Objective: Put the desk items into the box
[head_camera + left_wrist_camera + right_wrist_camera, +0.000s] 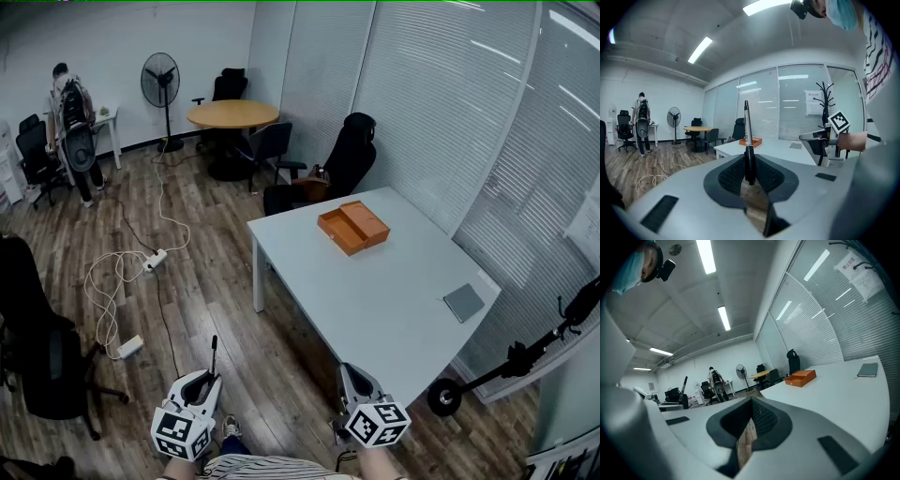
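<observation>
Left gripper [208,382] was low at the bottom edge of the head view, over the wood floor and short of the table. Its jaws were clamped on a black pen [746,136], which stood upright and stuck well out past the fingertips. In the left gripper view [749,176] the pads pressed on the pen's lower barrel from both sides.

Right gripper [347,375] was beside it, at the near corner of the white table [375,309]. In its own view [751,422] the jaws were drawn together to a thin slit with nothing held between them; only floorboards showed through.

On the table, a flat grey pad [463,303] lay near the right edge, closest of the items. The orange box [353,227] lay open on the far part of the tabletop, well apart from the pad and from both grippers.

Behind the far end of the table stood a black office chair [349,157]. A white power strip [155,259] with looped cable lay on the floor to the left. Farther back were a round wooden table [232,114], a standing fan [160,81] and a person [73,122] by the far wall.
</observation>
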Tool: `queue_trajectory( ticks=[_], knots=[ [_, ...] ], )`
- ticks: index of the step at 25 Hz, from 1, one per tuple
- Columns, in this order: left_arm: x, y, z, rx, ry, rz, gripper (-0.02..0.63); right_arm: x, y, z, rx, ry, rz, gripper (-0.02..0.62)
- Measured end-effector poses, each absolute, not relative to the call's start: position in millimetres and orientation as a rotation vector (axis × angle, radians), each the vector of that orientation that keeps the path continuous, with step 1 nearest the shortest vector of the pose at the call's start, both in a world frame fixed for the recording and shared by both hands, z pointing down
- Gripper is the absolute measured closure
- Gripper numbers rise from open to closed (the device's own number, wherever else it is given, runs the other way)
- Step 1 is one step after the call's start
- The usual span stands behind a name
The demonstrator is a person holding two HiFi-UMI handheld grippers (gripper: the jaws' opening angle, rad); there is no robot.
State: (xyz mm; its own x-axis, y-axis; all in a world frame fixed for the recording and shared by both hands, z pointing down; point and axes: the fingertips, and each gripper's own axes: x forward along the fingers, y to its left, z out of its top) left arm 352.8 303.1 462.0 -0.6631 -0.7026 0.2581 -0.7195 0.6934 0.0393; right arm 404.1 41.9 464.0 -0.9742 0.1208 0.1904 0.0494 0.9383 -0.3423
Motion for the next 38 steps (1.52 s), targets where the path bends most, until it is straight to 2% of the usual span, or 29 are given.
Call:
queue_trajectory(
  ticks=[10,25,38],
  knots=[
    [301.9,318.1,467.0,1.166,-2.626,0.085,0.534,356.8,54.9,464.4,-0.059,-2.901,0.471,0.569],
    [161.3,365.3,466.2,1.342,-2.549,0.143,0.534,258.4,83.7,470.6,0.238,-2.902,0.548,0.569],
    [82.8,340.0,490.3,1.377,-2.501,0.101,0.534,187.0,66.5,490.0,0.303,-2.865,0.565,0.569]
  ],
)
